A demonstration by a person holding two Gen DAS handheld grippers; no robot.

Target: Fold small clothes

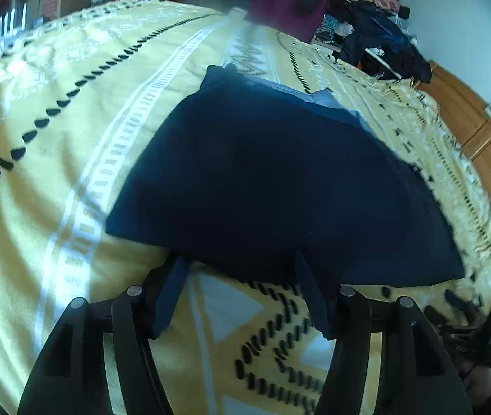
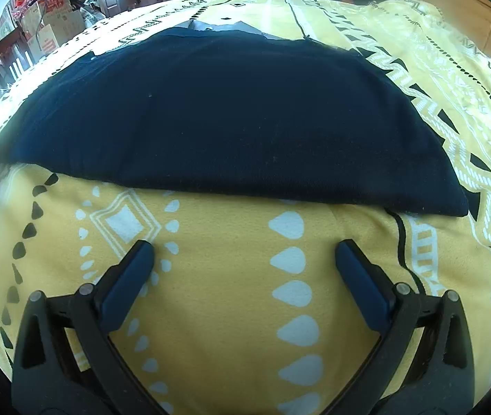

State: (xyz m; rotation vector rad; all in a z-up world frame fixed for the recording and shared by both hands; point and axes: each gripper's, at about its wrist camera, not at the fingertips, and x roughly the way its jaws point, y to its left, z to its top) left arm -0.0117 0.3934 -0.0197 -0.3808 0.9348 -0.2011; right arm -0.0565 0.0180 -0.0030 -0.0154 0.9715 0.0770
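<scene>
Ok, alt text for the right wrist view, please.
A dark navy garment lies flat on a yellow patterned blanket, its near edge just beyond the open right gripper, whose jaws hold nothing. Cardboard boxes and clutter fill the background.

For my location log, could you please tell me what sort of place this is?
Probably a lived-in bedroom: the navy garment lies on a bed under a yellow patterned blanket, with heaped clothes and cardboard boxes beyond.
</scene>
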